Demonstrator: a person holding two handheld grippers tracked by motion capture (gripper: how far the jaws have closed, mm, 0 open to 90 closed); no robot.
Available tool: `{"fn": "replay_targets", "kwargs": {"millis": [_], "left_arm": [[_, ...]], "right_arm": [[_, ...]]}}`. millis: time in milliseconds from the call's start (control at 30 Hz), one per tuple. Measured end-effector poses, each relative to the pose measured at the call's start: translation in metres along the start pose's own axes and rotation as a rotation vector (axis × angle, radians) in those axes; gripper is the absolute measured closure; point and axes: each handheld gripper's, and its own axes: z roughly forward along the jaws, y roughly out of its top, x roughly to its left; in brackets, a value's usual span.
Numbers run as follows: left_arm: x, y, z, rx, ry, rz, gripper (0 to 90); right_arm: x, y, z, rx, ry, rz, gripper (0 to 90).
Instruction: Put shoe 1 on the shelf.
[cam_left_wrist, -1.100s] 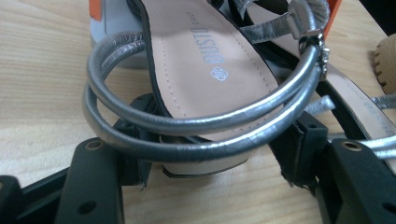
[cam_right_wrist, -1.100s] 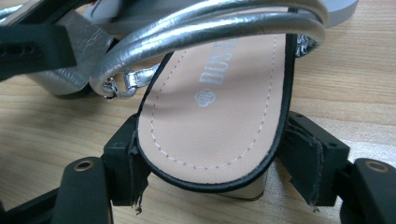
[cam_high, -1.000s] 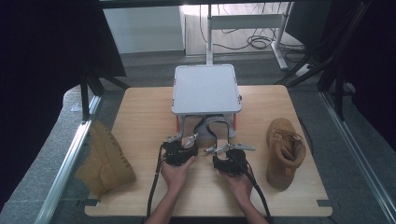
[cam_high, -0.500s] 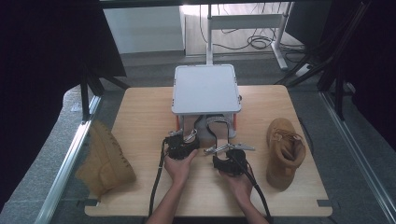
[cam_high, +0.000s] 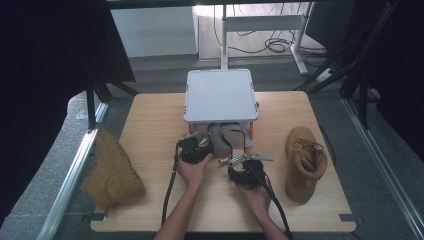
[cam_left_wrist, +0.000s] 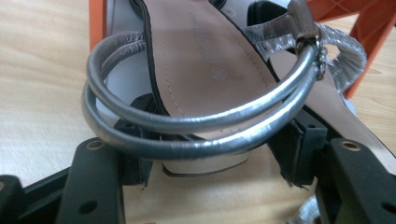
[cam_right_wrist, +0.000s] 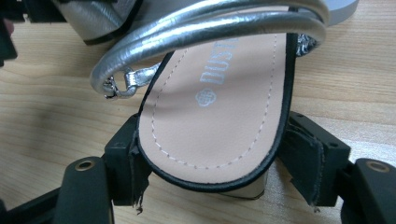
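Grey rack (cam_high: 220, 95) shelters two sandals, heels toward the person. Left gripper (cam_left_wrist: 210, 158) clasps left sandal (cam_left_wrist: 205, 60); right gripper (cam_right_wrist: 210, 158) clasps right sandal (cam_right_wrist: 219, 116).

Silver-strapped sandals (cam_right_wrist: 215, 107), tan insoles; tan boots (cam_high: 304, 162); black fingers (cam_right_wrist: 130, 168).

Two sandals (cam_high: 222, 136), two boots (cam_high: 304, 161).

On the table (cam_high: 150, 125), a small raised stand (cam_high: 220, 95) sits at the middle rear, with two sandals (cam_high: 227, 136) under its front edge. One boot (cam_high: 114, 170) lies at the table's left edge; another boot (cam_high: 304, 161) lies on the right side. Both grippers sit just before the sandals, the left gripper (cam_high: 196, 148) beside the right gripper (cam_high: 245, 170).
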Motion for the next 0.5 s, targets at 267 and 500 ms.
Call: {"fn": "replay_targets", "kwargs": {"millis": [267,500], "left_arm": [[-0.002,0.004,0.013,-0.006,0.029,0.034,38.6],[-0.002,0.009,0.019,-0.015,0.034,0.026,38.5]], "right_arm": [[0.0,0.0,0.0,0.001,0.001,0.002,30.4],[-0.001,0.0,0.0,0.004,0.003,0.007,30.5]]}}
